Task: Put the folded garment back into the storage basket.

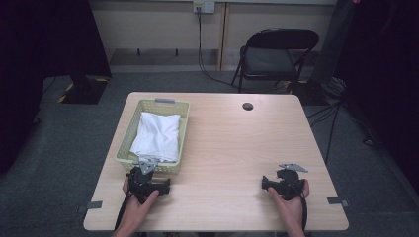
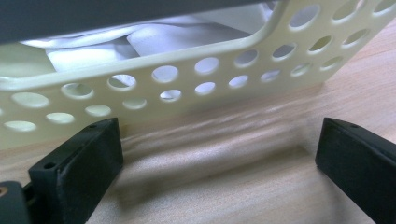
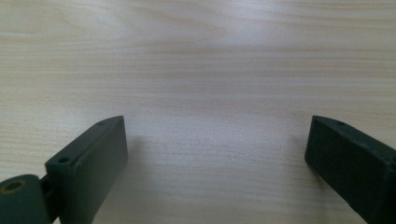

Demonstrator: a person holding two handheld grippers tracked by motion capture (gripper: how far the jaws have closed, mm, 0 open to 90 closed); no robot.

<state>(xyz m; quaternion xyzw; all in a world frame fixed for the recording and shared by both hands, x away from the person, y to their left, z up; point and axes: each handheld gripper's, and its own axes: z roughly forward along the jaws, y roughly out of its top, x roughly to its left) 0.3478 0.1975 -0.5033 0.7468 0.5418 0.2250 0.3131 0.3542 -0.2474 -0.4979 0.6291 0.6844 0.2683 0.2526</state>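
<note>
In the high view the left gripper (image 1: pixel 146 174) sits at lower left, just beside the near wall of the basket (image 1: pixel 129 136), which holds a folded white cloth (image 1: pixel 156 134) left of centre. Its jaws stand wide apart, gripping nothing. The right gripper (image 1: pixel 282 178), at lower right on bare table (image 1: pixel 232 143), is likewise spread wide.

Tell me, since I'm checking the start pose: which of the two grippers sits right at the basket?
The left gripper, whose open jaws face the pale perforated basket wall. The right gripper rests over bare table.
</note>
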